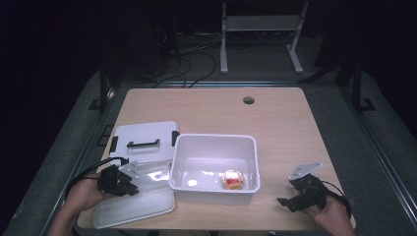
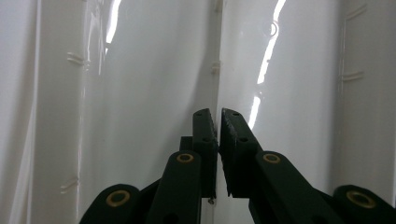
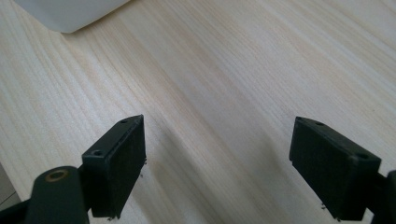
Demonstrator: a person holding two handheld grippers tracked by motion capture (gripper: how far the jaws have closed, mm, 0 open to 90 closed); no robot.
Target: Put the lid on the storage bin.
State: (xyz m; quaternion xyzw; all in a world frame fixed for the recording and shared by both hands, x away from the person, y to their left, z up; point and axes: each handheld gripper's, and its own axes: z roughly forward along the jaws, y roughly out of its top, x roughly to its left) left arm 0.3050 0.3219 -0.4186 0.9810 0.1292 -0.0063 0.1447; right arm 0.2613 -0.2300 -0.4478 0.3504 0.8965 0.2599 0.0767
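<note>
A white plastic bin [image 1: 215, 137] stands mid-table with a small yellow and red round item [image 1: 232, 179] inside near its front wall. To its left lies a translucent lid [image 1: 140, 205], tilted at the table's front edge. My left gripper [image 1: 133, 188] is at that lid's upper part. In the left gripper view the jaws [image 2: 218, 116] are pressed almost together on a thin ridge of the lid [image 2: 140, 93]. My right gripper [image 1: 287, 191] hovers over bare table to the right of the bin, open with nothing between its fingers [image 3: 217, 126].
A white lid with a black handle [image 1: 145, 142] lies behind the translucent one, left of the bin. The wooden table [image 1: 275, 118] has a cable hole [image 1: 249, 100] at the back. A corner of the bin [image 3: 70, 14] shows in the right gripper view.
</note>
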